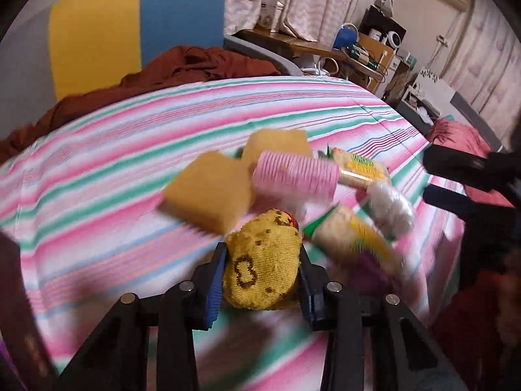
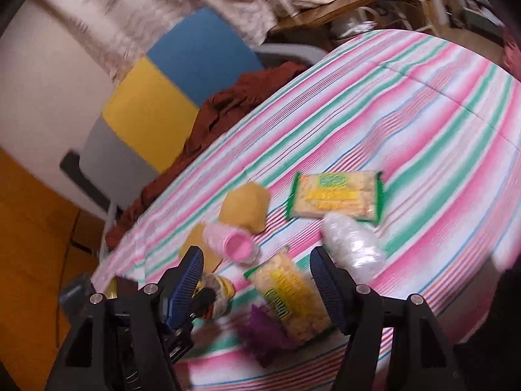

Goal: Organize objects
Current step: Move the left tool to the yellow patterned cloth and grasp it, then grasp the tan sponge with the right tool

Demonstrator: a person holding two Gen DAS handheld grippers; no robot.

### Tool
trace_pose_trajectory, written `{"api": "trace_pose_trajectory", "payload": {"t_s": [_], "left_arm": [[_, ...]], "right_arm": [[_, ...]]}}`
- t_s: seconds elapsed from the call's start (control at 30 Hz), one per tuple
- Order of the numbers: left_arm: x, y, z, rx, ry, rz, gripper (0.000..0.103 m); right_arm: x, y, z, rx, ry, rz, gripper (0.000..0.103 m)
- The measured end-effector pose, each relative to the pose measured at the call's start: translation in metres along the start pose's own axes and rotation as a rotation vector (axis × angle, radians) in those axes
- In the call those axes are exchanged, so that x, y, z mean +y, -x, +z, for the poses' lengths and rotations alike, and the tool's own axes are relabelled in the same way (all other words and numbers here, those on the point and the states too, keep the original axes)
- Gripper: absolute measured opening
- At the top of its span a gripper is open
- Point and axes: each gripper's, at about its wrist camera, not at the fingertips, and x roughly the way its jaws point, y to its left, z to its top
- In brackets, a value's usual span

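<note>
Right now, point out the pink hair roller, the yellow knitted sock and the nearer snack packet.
pink hair roller [image 1: 294,176], left wrist view, ribbed side.
yellow knitted sock [image 1: 262,268], left wrist view, knit middle.
nearer snack packet [image 2: 288,296], right wrist view, printed front.

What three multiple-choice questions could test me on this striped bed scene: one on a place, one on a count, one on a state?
1. Where does the pink hair roller lie?
A. On the desk
B. On the striped bedspread, among the sponges
C. On the floor

2. How many green-edged snack packets are in view?
A. Two
B. Four
C. None

3. What is the left tool doing?
A. Hanging open over nothing
B. Gripping a sponge
C. Closed on the yellow knitted sock

Answers:
1 B: the roller rests on the bedspread, against the two tan sponges.
2 A: one packet lies farther back, another sits between the fingers of the right tool, which stands open around it.
3 C: the sock fills the gap, and both blue pads press its sides.
</note>
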Motion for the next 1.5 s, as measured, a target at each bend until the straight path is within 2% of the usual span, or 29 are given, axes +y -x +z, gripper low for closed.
{"api": "trace_pose_trajectory", "payload": {"t_s": [0.13, 0.2, 0.3, 0.4, 0.5, 0.57, 0.63, 0.7, 0.77, 0.87, 0.97, 1.0, 1.1, 1.17, 1.2, 1.27, 1.33, 1.43, 1.5], "left_arm": [[0.013, 0.016, -0.023, -0.005, 0.034, -0.005, 0.039], [0.018, 0.025, -0.035, -0.015, 0.045, -0.003, 0.039], [0.022, 0.033, -0.052, -0.025, 0.059, 0.004, 0.039], [0.026, 0.032, -0.064, -0.015, 0.081, 0.002, 0.039], [0.029, 0.03, -0.069, -0.016, 0.097, -0.004, 0.04], [0.027, 0.029, -0.069, -0.021, 0.092, -0.001, 0.04], [0.027, 0.029, -0.069, -0.026, 0.088, 0.001, 0.04], [0.027, 0.029, -0.069, -0.029, 0.092, -0.004, 0.04], [0.029, 0.029, -0.07, -0.033, 0.098, -0.01, 0.04], [0.03, 0.029, -0.071, -0.038, 0.098, -0.015, 0.04], [0.033, 0.029, -0.071, -0.042, 0.111, -0.028, 0.041], [0.034, 0.03, -0.072, -0.043, 0.114, -0.03, 0.041], [0.036, 0.03, -0.074, -0.05, 0.123, -0.039, 0.042], [0.037, 0.03, -0.075, -0.058, 0.129, -0.045, 0.042], [0.036, 0.03, -0.075, -0.059, 0.129, -0.046, 0.042], [0.038, 0.03, -0.076, -0.061, 0.129, -0.051, 0.042], [0.04, 0.031, -0.077, -0.061, 0.133, -0.055, 0.042], [0.041, 0.032, -0.078, -0.065, 0.14, -0.062, 0.042], [0.042, 0.032, -0.078, -0.066, 0.145, -0.062, 0.042]], "right_arm": [[0.019, -0.02, -0.002, 0.074, 0.068, -0.01, 0.069], [0.031, -0.033, -0.002, 0.111, 0.116, -0.041, 0.069], [0.035, -0.044, 0.002, 0.129, 0.119, -0.061, 0.069], [0.034, -0.045, 0.006, 0.1, 0.122, -0.063, 0.069], [0.027, -0.041, 0.0, 0.12, 0.099, -0.036, 0.069], [0.03, -0.042, -0.002, 0.135, 0.121, -0.048, 0.069], [0.04, -0.045, -0.005, 0.157, 0.165, -0.025, 0.063], [0.057, -0.043, -0.004, 0.152, 0.227, -0.006, 0.063], [0.072, -0.039, 0.004, 0.112, 0.276, -0.035, 0.063], [0.082, -0.04, 0.026, 0.049, 0.265, -0.064, 0.062], [0.092, -0.053, 0.05, 0.034, 0.259, -0.046, 0.052], [0.098, -0.061, 0.053, 0.049, 0.263, -0.035, 0.05], [0.112, -0.096, 0.056, 0.188, 0.288, 0.053, 0.047], [0.121, -0.12, 0.051, 0.271, 0.334, 0.057, 0.047], [0.122, -0.133, 0.047, 0.327, 0.354, 0.055, 0.047], [0.126, -0.158, 0.034, 0.399, 0.406, -0.03, 0.048], [0.135, -0.166, 0.023, 0.406, 0.508, -0.082, 0.052], [0.148, -0.165, 0.007, 0.42, 0.659, -0.115, 0.064], [0.153, -0.166, -0.006, 0.403, 0.754, -0.168, 0.064]]}}
